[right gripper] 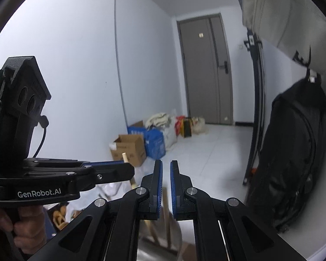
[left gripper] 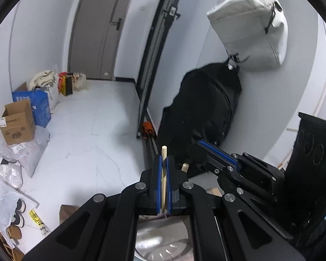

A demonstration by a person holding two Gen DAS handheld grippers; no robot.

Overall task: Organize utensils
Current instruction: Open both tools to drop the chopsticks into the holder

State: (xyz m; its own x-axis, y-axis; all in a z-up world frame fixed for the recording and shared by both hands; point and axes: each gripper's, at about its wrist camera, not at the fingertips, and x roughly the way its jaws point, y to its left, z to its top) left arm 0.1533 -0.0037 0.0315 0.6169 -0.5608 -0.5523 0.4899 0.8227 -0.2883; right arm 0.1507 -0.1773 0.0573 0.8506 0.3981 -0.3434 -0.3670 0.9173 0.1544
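While both grippers hang above a metal container, the scene reads as follows.

Left gripper: its blue pads are pressed onto a pale wooden chopstick, which stands nearly upright between them, its squared tip poking out above the fingertips.

Second stick: another pale wooden end shows just right of the held chopstick, behind the left gripper's right finger; whether anything holds it I cannot tell.

Right gripper: a narrow gap stays between its pads, and nothing is visibly caught there. In the left wrist view it sits to the right of the left gripper, near it and angled toward it.

Steel container: a shiny metal vessel with slots in its floor lies directly below the left gripper; it looks like a utensil drainer, though only part of it shows. In the right wrist view, blurred stick shapes stand in a metal vessel below the right gripper.

Surroundings: a black backpack leans on the wall to the right, a white bag hangs above it, and cardboard boxes sit on the far left of the tiled floor.

Step in hand: by my reading, one chopstick is lifted clear and is being carried or sorted.

Next move: it probably calls for keeping the stick upright, lowering its bottom end into the chosen holder, then loosening the pads so it drops without tipping.
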